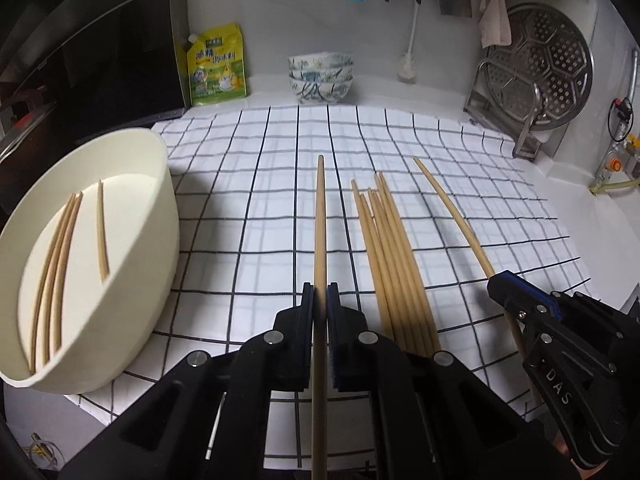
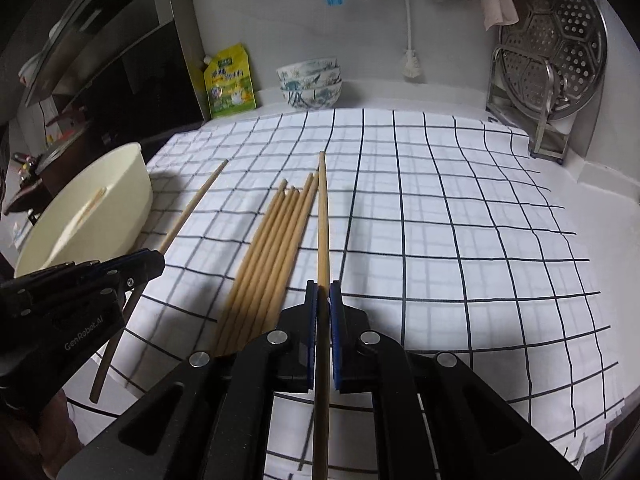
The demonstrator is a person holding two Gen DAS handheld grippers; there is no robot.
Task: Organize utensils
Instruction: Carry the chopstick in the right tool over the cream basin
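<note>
My left gripper (image 1: 320, 292) is shut on one wooden chopstick (image 1: 320, 216) that points straight ahead above the checked cloth (image 1: 248, 208). My right gripper (image 2: 324, 290) is shut on another chopstick (image 2: 323, 216) the same way. Each gripper shows in the other view: the right gripper (image 1: 496, 280) at the right edge with its chopstick (image 1: 452, 216), the left gripper (image 2: 158, 258) at the left edge with its chopstick (image 2: 192, 208). Between them a bundle of several chopsticks (image 1: 384, 248) (image 2: 272, 252) lies on the cloth. A cream oval tub (image 1: 160, 216) (image 2: 132, 184) at the left holds several chopsticks (image 1: 60, 256).
At the back stand stacked patterned bowls (image 1: 320, 76), a yellow-green refill pouch (image 1: 216, 68) and, at the right, a metal steamer plate on a rack (image 1: 536, 76). A dark appliance (image 1: 88, 60) rises behind the tub. The cloth's right half (image 2: 480, 240) is bare.
</note>
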